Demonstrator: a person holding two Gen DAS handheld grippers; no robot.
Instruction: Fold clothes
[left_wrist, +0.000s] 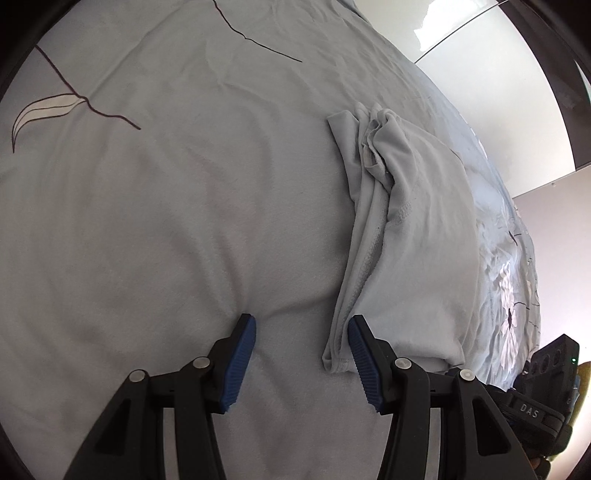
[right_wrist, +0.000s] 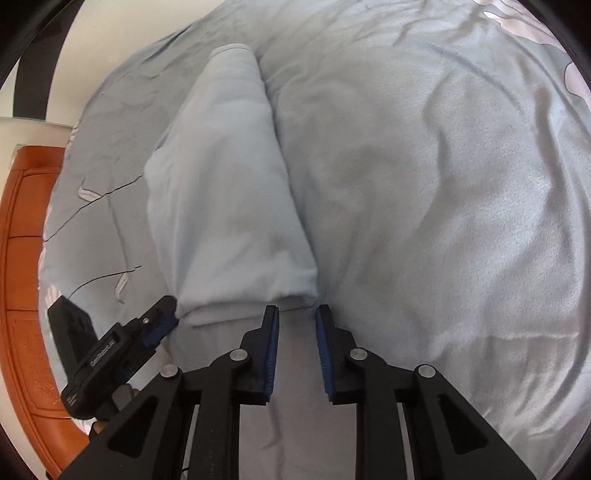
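A pale blue garment (left_wrist: 402, 236) lies folded lengthwise on the bed, stretching away from me; in the right wrist view it (right_wrist: 229, 192) is a long smooth strip. My left gripper (left_wrist: 301, 325) is open, its jaws wide apart, with the near corner of the garment just inside the right finger, nothing held. My right gripper (right_wrist: 296, 312) is open with a narrower gap and is empty, its tips at the near end of the garment's right corner. The left gripper also shows in the right wrist view (right_wrist: 162, 317), touching the garment's near left corner.
The bed is covered by a light blue sheet (left_wrist: 155, 206) with a leaf and flower print. A wooden headboard or furniture panel (right_wrist: 26, 266) stands at the left of the right wrist view. A white wall (left_wrist: 498, 96) lies beyond the bed's edge.
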